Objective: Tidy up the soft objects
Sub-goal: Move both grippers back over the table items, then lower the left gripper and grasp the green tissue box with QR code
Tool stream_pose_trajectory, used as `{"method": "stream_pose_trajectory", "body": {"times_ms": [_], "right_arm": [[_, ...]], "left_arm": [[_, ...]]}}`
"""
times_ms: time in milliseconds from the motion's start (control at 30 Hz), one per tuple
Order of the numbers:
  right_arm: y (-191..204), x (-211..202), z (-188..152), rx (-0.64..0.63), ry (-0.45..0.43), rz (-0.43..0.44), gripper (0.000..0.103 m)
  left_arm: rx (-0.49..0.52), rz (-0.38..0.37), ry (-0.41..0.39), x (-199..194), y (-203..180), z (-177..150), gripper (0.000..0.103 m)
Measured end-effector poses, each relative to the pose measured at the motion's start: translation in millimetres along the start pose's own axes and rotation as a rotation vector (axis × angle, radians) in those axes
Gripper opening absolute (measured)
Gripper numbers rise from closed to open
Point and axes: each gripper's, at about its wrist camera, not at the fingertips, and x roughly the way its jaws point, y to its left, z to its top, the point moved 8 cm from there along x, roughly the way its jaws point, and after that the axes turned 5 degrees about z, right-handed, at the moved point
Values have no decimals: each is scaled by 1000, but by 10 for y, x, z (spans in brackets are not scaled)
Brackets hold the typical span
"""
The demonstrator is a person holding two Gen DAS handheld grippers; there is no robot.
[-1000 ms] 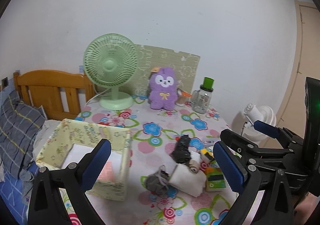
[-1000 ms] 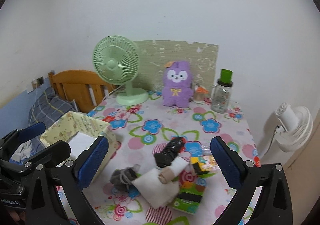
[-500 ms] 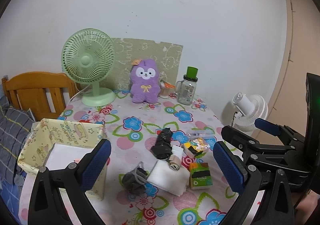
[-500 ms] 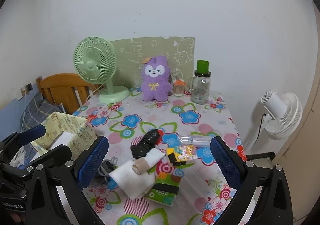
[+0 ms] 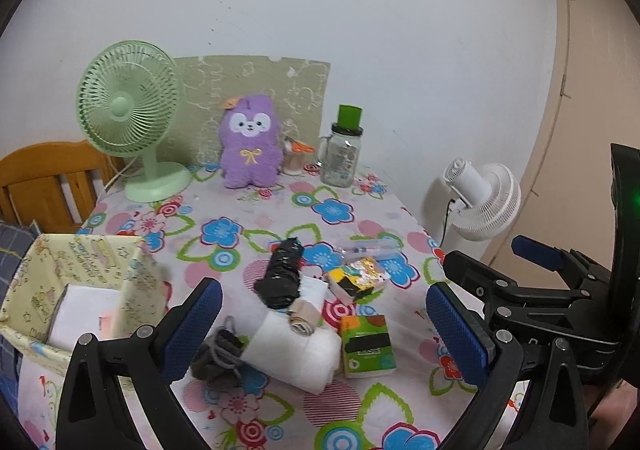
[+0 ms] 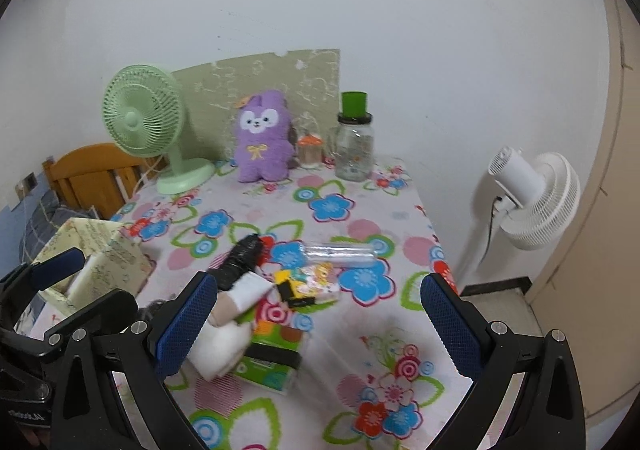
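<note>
Both hand-held grippers hover above the near edge of the table [image 5: 280, 210], each spread wide with nothing between its blue pads. The left hand-held gripper [image 5: 322, 324] fills the bottom of the left wrist view; the right hand-held gripper [image 6: 318, 326] fills the bottom of the right wrist view, and each one shows in the other's picture as a black frame at the side.

The soft things lie in a heap at the lower centre of the left wrist frame. A black roll [image 5: 282, 276] lies with its long axis running from lower left to upper right, its far end pointing toward the jar [image 5: 342, 148]. Touching its near end is a white folded cloth [image 5: 296, 352], long axis slanting from upper left to lower right, thick and puffy. A small beige roll [image 5: 300, 320] rests on top of the cloth. A grey knitted bundle [image 5: 218, 356] with loose strands lies against the cloth's left end. Just right of the cloth sits a green tissue pack [image 5: 368, 344], and behind it a yellow patterned packet [image 5: 358, 276] and a clear tube [image 6: 340, 250] lying crosswise.

A pale yellow box [image 5: 80, 278] stands open at the left of the frame, with white sheets inside. A purple plush [image 5: 250, 140] sits upright at the back, facing the camera, between a green fan [image 5: 128, 114] and the jar. A white fan [image 5: 484, 196] stands beyond the table at right
</note>
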Motion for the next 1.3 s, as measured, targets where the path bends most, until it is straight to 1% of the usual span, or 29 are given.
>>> {"method": "stream_pose_trajectory", "body": {"times_ms": [300,600,833,1300], "right_arm": [[-255,144,-151,31,41,-24,103],[-554,368,-378,67,106,-51,103],[-653,489,-467,81,130,-57,103],[-867,743,-700,121,190,-66,103]], "left_arm": [[6,-18,65,284,-165,-125,103],[13,-39,147,613,-343,-314,103],[9,-47,177,764,-387,-388,103],[2,-55,268,1085,-464,-614,103]]}}
